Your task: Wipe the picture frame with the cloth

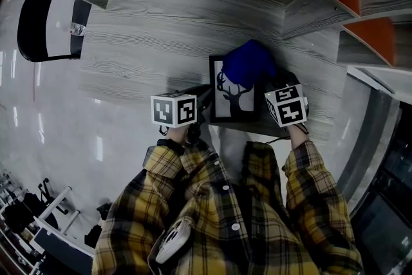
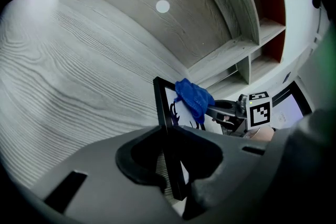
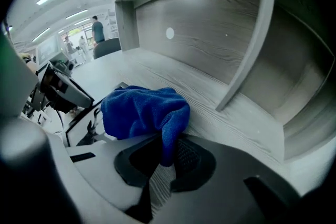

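Your left gripper [image 2: 170,168] has its jaws closed on the black left edge of the picture frame [image 2: 166,113], which runs straight out between the fingers over the grey wood-grain desk [image 1: 148,35]. Further right, the blue cloth [image 3: 139,110] sits bunched on the frame's far corner, above the deer silhouette [image 1: 233,98]. Your right gripper [image 3: 165,160] pinches a hanging fold of it, and the bulk spills out past the fingertips.

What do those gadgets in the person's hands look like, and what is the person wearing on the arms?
The left gripper and right gripper have grey moulded bodies with ribbed jaws. Each carries a white cube printed with black square markers. The sleeves are yellow-and-dark plaid, with buttoned cuffs.
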Demonstrator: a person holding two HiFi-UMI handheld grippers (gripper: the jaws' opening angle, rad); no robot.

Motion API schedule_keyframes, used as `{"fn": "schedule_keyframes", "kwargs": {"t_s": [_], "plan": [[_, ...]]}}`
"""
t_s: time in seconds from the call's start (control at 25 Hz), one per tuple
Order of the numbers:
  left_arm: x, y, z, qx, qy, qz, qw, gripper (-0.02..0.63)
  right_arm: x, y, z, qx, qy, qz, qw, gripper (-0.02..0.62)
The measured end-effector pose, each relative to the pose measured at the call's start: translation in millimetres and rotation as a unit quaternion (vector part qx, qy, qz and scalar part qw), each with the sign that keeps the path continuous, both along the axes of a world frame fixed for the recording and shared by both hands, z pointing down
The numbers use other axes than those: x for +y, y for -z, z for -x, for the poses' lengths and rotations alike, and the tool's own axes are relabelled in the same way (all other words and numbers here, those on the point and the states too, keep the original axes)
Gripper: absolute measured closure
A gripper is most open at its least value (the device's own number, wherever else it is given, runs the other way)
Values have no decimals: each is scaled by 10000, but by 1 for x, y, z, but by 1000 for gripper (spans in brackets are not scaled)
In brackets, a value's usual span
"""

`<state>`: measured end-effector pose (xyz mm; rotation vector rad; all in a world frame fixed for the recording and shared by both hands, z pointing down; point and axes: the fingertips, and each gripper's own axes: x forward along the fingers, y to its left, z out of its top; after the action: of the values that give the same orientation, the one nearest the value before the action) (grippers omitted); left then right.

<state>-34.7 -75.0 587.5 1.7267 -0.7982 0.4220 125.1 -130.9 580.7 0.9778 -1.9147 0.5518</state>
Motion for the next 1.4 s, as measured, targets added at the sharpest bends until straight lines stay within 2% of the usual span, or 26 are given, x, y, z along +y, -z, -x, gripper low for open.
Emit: {"fn": "schedule_keyframes", "kwargs": {"t_s": [0.12, 0.2, 0.4, 0.52, 0.6, 0.72, 0.92, 1.2, 1.4], "plan": [[0, -1, 1, -16, -1, -7, 10000, 534, 5, 1, -17, -14, -243, 79, 9997, 554], [0, -1, 0, -11, -10, -10, 10000, 534, 7, 19, -12, -341, -318, 1, 9989, 554], [1, 0, 0, -32, 16, -13, 10000, 534, 14, 87, 52, -1786, -109, -202, 9837, 554], [1, 0, -1, -34, 28, -21, 10000, 534, 20, 123, 96, -2398, 205, -348, 9700, 554], [1, 1, -1, -39, 43, -21, 10000, 534, 26, 131, 118, -2631, 386, -290, 9636, 554], [2, 0, -1, -45, 63, -14, 10000, 534, 39, 101, 137, -2544, 529, 113, 9656, 554], [1, 0, -2, -49, 63, -34, 10000, 534, 60, 25, 141, -1703, 755, 618, 9805, 554], [1, 0, -1, -31, 78, -27, 10000, 534, 65, 2, 136, -1141, 958, 621, 9869, 554], [1, 0, 0, -2, 97, 6, 10000, 535, 65, 1, 126, -973, 868, 692, 9890, 554]]}}
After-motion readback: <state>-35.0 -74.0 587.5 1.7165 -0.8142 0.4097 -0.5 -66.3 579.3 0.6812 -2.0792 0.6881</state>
